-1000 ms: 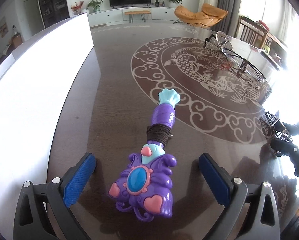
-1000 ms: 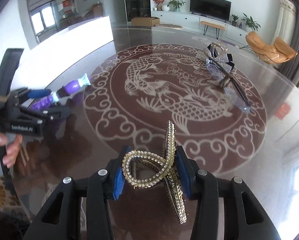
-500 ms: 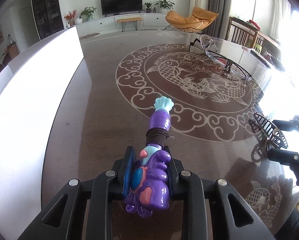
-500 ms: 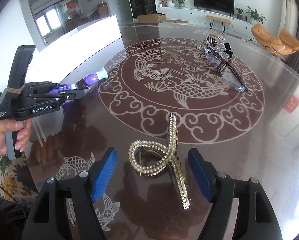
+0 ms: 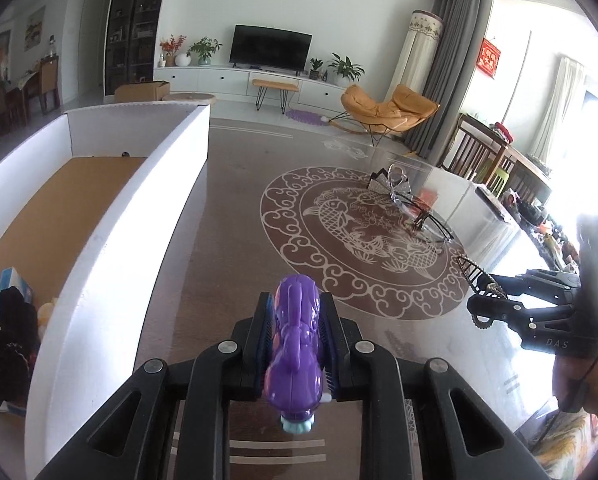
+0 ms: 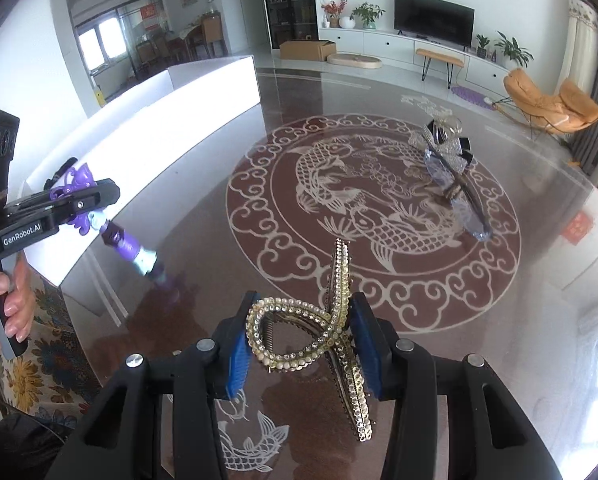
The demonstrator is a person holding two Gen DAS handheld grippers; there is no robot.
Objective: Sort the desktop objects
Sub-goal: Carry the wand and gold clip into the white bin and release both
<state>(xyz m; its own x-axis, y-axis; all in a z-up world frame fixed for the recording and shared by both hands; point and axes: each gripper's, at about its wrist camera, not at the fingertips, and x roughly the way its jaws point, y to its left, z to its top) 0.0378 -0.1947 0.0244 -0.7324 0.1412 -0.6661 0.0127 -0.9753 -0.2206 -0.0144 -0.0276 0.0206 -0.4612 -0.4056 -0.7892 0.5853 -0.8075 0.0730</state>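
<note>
Box [image 5: 111,236] sits along the table's [image 5: 227,208] left edge, left gripper [image 5: 297,344] clamped on the purple wand [image 5: 297,344] held up beside it, right gripper [image 6: 303,344] pinching the rhinestone clip [image 6: 299,336] near the front edge, glasses [image 6: 455,196] far right.

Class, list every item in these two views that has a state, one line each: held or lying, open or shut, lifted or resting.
Left tool: shut on purple plastic toy wand, lifted.
Right tool: shut on rhinestone hair clip.
Clear-lens eyeglasses: lying on table.
White cardboard box: open-topped.
</note>
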